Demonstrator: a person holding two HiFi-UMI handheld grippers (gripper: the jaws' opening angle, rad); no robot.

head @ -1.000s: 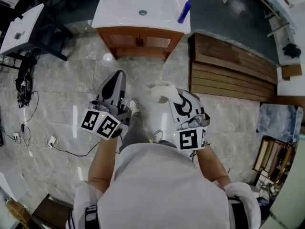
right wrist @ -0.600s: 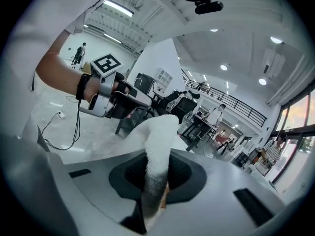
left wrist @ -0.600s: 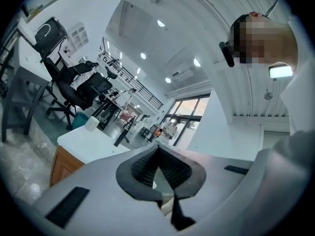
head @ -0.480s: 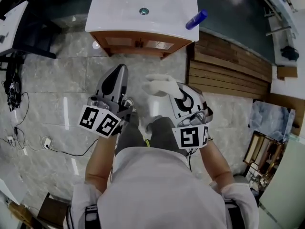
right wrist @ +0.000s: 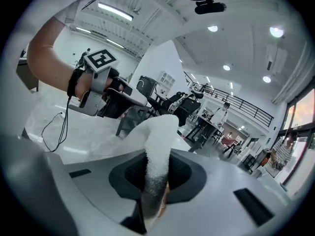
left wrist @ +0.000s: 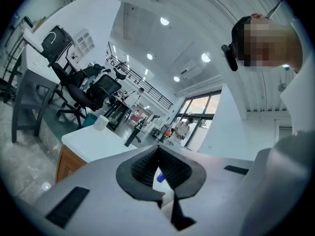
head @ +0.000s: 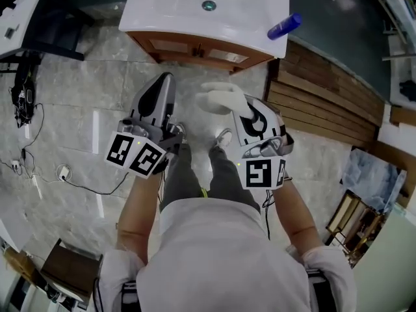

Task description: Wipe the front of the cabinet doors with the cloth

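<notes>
White cloth [head: 220, 98] pinched in right tool [head: 233, 108], short of cabinet doors [head: 195, 47]; left tool [head: 166, 84] closed, empty; narrow pinch may let cloth slip mid-wipe.

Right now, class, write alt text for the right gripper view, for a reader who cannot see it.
The right gripper has its jaws shut on a white cloth that stands up between them. At upper left a bare forearm holds the left gripper; office chairs stand behind.
</notes>
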